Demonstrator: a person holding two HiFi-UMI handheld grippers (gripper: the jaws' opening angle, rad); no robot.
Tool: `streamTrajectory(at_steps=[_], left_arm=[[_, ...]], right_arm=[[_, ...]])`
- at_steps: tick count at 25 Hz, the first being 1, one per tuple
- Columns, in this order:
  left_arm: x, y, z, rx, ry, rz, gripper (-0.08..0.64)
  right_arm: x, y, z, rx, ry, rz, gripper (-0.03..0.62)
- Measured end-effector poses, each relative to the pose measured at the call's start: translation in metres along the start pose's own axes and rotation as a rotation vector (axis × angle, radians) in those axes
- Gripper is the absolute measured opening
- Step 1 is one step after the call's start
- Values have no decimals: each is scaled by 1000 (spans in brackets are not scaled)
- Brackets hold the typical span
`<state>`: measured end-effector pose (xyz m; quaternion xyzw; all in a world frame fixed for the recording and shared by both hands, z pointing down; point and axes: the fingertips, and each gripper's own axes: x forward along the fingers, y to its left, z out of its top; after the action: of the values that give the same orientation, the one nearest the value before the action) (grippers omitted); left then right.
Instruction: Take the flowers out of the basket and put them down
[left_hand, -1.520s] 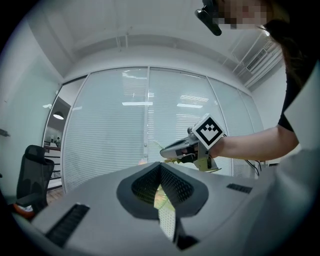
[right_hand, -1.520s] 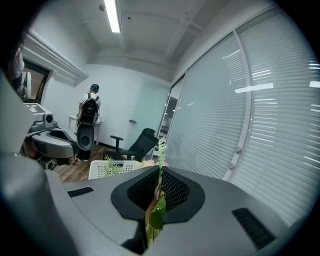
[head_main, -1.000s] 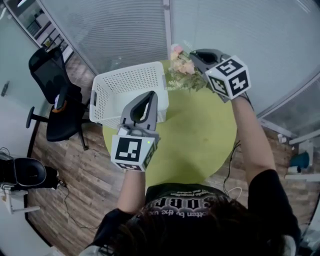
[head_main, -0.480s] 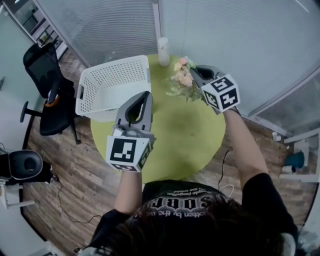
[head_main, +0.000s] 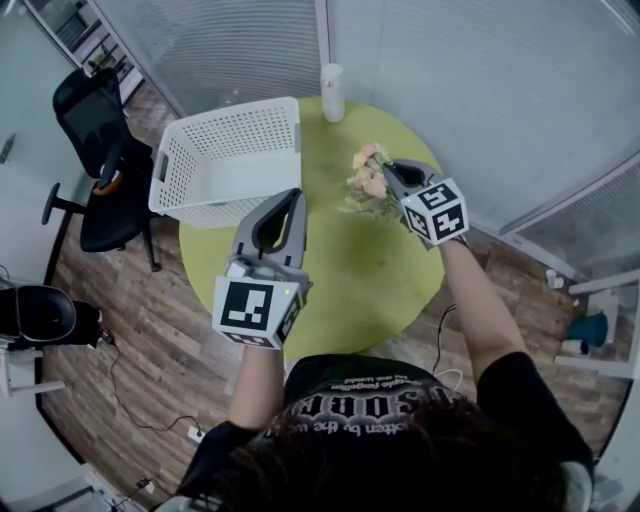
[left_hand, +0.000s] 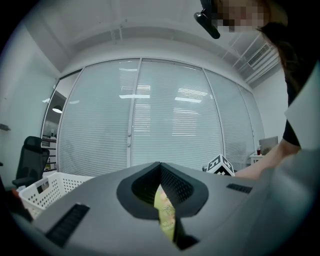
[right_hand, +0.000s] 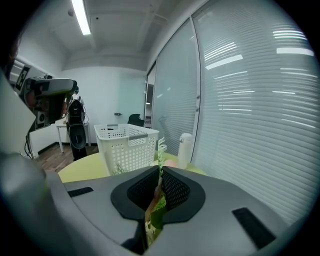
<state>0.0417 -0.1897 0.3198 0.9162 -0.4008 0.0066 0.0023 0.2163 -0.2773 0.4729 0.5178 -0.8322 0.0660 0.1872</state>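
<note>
We have swung the flowers (head_main: 368, 182) clear of the basket (head_main: 230, 155); our right gripper (head_main: 387, 169) clamps them, our left gripper (head_main: 296, 194) is closed and empty; we should lower them gently onto the table (head_main: 370, 285).

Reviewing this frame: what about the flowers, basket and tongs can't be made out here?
- Whether the flowers touch the table: in the head view the blooms cover the contact; in the right gripper view the right tongs block it.
- Floor of the basket: the right gripper view shows only its outer wall.
- Details of the white bottle: too small in the head view.
</note>
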Motion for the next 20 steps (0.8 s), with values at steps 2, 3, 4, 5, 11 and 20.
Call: streamTrajectory(at_steps=[2, 3, 4, 5, 11, 20], left_arm=[[-1, -1, -2, 7, -10, 4, -3], [-2, -1, -2, 7, -9, 6, -3], [-3, 0, -2, 6, -6, 8, -2], [-4, 0, -2, 6, -3, 10, -2], [-5, 2, -3, -5, 15, 13, -3], [-11, -3, -2, 9, 24, 8, -3]], right_arm=[[2, 2, -14, 18, 18, 1, 34], [3, 3, -21, 26, 29, 2, 34], [4, 4, -28, 31, 42, 2, 34], [5, 4, -34, 35, 56, 2, 34], [11, 8, -69, 95, 129, 20, 35], [10, 26, -86, 131, 175, 93, 188]])
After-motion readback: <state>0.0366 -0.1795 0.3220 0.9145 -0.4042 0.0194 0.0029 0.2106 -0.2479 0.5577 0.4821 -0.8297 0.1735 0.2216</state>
